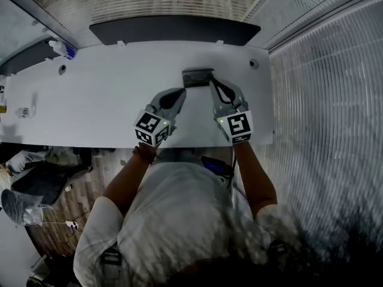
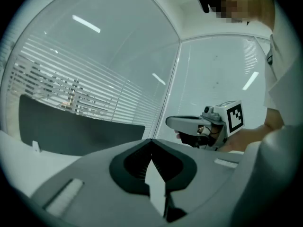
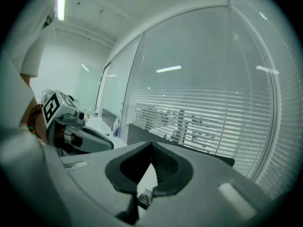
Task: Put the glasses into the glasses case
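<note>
At the far middle of the white bench (image 1: 90, 94) lies the dark grey oblong glasses case (image 1: 197, 77), long axis left-right. The right gripper (image 1: 214, 84) is nearer than the left gripper (image 1: 181, 92). Both are closed and empty. No glasses are visible.

left gripper (image 2: 151, 142): lower centre, jaws together, nothing between | right gripper (image 2: 173, 123): right of centre | blinds (image 2: 71, 86): left

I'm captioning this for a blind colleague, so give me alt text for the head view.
Seen from above, a person holds the left gripper and the right gripper side by side over a white table, both pointing at a dark glasses case lying ahead of their tips. Neither holds anything.
</note>
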### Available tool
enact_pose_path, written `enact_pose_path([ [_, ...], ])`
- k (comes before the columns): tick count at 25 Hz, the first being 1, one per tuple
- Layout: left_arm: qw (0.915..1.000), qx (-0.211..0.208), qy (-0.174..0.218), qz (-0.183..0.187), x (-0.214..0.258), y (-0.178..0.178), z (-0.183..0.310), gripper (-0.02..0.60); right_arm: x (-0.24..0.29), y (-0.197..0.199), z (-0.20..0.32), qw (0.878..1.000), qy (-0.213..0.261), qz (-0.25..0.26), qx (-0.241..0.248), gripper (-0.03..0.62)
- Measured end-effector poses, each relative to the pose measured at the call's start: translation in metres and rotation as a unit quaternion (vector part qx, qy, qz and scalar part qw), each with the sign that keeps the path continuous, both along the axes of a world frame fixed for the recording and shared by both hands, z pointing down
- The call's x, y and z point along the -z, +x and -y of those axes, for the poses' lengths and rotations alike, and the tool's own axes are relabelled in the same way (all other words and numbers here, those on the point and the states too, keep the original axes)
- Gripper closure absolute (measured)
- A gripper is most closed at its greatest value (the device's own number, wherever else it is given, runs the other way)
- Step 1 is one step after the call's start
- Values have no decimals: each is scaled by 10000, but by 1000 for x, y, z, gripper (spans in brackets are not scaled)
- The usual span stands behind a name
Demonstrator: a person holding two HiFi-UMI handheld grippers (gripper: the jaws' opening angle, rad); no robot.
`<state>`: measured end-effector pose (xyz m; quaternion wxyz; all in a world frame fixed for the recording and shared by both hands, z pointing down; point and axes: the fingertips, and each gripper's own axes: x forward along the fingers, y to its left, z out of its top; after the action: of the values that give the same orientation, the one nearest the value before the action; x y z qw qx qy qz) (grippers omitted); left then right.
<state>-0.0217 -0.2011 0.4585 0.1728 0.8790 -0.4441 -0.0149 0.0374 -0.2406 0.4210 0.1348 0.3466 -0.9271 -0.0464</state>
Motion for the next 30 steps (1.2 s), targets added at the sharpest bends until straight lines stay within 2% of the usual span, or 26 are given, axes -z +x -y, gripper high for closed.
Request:
enact_pose_path([
  [6, 9981, -84, 553, -247, 70, 2, -22, 581, 79, -1, -38, 9949, 362, 931, -154, 592],
  [9, 9969, -99, 688, -372, 98, 1, -39, 581, 111, -4, -60, 9920, 449, 1167, -143, 592],
  [13, 9964, -203, 609, -558, 120, 12, -61, 581, 133, -2, -87, 9873, 250, 1562, -137, 592],
  [16, 9956, -305, 732, -498, 142, 18, -73, 581, 147, -5, -102, 9820, 104, 1884, -76, 592],
  [24, 9941, -261, 954, -446, 168, 26, -84, 581, 172, 3, -126, 9729, -136, 2307, 34, 592],
  [30, 9946, -245, 890, -486, 168, 27, -85, 581, 174, 2, -129, 9736, 1, 2281, 110, 594],
])
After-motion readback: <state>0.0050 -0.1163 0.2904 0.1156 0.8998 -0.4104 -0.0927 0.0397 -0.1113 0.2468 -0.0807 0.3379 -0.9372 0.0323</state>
